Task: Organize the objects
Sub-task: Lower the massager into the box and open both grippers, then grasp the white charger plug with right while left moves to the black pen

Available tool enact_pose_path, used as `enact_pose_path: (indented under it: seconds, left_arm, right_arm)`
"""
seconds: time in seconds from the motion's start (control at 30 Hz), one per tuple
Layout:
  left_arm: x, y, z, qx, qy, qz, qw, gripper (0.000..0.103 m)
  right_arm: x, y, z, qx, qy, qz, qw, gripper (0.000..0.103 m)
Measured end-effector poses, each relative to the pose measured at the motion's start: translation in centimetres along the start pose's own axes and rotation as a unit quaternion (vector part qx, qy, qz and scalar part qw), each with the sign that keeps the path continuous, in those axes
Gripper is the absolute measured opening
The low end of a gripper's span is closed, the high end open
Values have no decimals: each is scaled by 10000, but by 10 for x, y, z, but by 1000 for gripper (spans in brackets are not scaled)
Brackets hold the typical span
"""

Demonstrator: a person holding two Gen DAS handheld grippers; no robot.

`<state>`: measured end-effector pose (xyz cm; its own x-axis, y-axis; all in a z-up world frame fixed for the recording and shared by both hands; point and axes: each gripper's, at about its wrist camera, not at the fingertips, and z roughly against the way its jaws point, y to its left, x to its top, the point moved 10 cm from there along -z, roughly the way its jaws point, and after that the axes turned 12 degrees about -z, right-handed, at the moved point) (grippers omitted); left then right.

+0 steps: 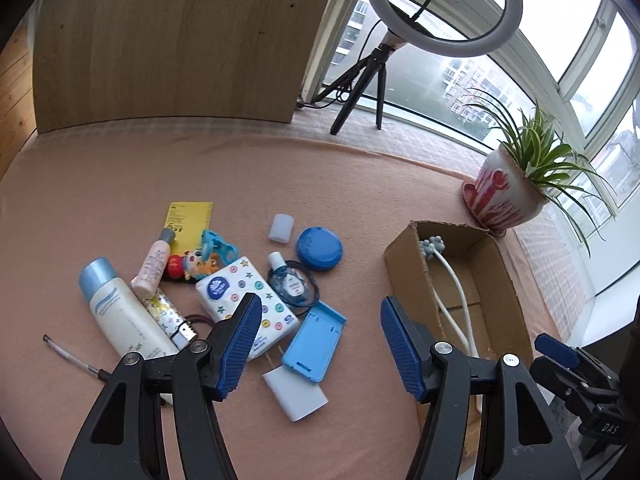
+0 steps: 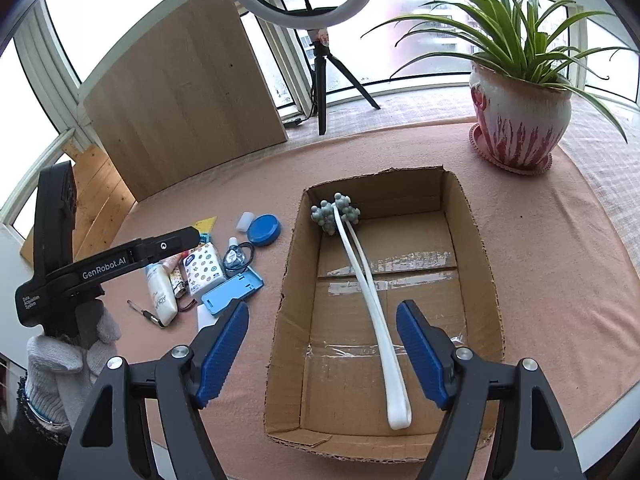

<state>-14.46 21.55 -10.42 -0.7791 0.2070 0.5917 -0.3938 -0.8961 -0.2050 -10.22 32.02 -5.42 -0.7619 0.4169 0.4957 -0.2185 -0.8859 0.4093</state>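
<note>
Right wrist view is showing the right gripper (image 2: pixel 322 354) hanging wide and empty over the cardboard box (image 2: pixel 478 240), where the white massager (image 2: pixel 376 304) is lying, while the left gripper (image 1: pixel 320 344), equally wide, is hovering over the clutter (image 1: pixel 248 300) toward the pink cloth's (image 1: pixel 120 184) left edge.

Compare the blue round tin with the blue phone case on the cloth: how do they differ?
The blue round tin is a closed disc in darker blue; the blue phone case is a lighter, rectangular open shell lying hollow side up. The tin sits nearer the window, clear of its neighbours; the case overlaps the white charger. Both lie outside the cardboard box.
</note>
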Motion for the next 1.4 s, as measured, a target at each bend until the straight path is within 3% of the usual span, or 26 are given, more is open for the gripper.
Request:
enact_pose_path:
  seconds: [0.27,0.5,0.7,0.83,1.03,1.4]
  left_arm:
    - [-40,98,25,439,116,703,9965,65]
    - [-63,142,35,570,224,953,9936,64]
    - [-70,160,30,600,333,941,9932,61]
    - [-71,170,24,593,383,991,9926,56]
    - [-77,187,11,598,574,982,9917,44]
    - [-85,182,-18,600,915,664,9918,42]
  right_arm:
    - [-11,48,-19,325,246,232,9989,73]
    - [-31,93,-47,635,650,419,9950,72]
    - [-48,115,-72,657,959,515,9919,63]
    - [-59,112,-93,533,1289,345,9896,51]
    - [-74,110,-121,439,1660,195,9850,50]
    - [-83,115,-151,99,1880,367,9814,50]
